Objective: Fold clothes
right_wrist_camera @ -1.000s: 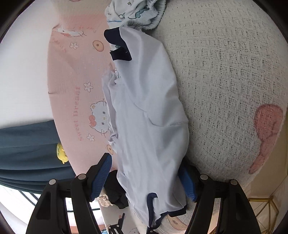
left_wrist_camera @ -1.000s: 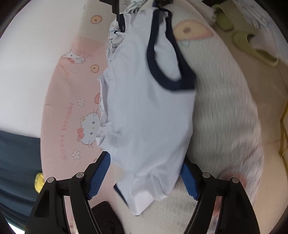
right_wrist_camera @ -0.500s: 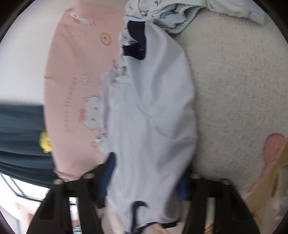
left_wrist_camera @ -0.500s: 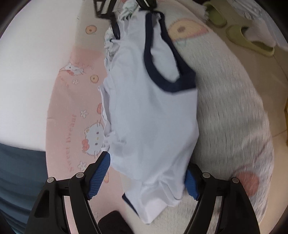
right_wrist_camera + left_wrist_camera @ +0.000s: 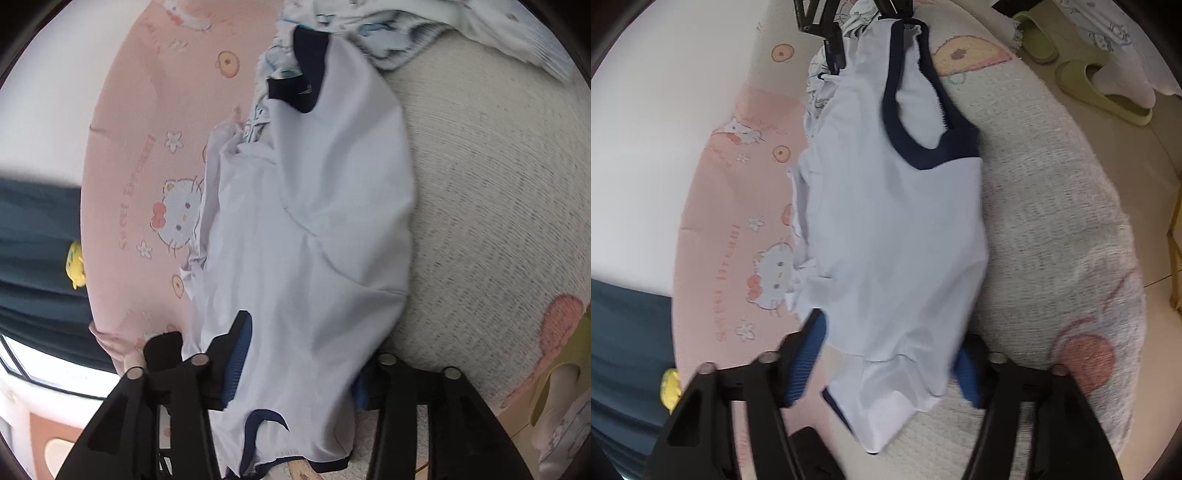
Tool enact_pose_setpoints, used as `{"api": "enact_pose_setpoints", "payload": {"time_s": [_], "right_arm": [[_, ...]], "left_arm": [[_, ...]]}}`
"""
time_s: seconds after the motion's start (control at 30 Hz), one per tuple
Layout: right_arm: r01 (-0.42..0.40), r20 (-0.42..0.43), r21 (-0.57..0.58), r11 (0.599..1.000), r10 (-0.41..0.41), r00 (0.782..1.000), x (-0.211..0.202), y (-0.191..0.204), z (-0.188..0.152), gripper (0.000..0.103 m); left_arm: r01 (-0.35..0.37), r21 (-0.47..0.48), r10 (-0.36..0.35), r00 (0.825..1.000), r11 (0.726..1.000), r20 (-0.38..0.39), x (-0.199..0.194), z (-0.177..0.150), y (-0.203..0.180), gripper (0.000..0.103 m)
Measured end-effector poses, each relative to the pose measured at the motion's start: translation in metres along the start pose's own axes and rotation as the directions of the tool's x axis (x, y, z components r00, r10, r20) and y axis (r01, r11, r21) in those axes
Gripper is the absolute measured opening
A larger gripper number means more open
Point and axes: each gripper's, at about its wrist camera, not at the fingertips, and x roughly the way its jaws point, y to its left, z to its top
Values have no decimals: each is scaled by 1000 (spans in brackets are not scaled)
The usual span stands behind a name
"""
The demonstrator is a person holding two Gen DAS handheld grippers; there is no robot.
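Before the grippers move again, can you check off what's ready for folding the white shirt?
1. White shirt lies on the bed: ok.
2. Left gripper has cloth between its closing jaws: ok.
3. Right gripper has cloth between its opening jaws: ok.
4. Firm grip at either end: cannot tell.
5. Shirt smooth: not ok, its left edge is bunched.
6. Other clothes clear of the shirt: not ok, they touch its far end.

White vest between opening right tool jaws — blanket beneath.
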Motion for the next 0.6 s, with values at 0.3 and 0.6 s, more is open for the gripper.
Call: {"api": "enact_pose_setpoints", "payload": {"time_s": [0.3, 0.6], "right_arm": [[131, 15, -35, 991, -131, 991, 2, 4, -3, 15], [223, 22, -24, 975, -222, 975, -1, 9, -1, 0]], "left_arm": [[35, -170, -45, 997, 985, -55, 4, 8, -12, 0], [93, -204, -125, 981, 974, -150, 9, 22, 2, 1]]}}
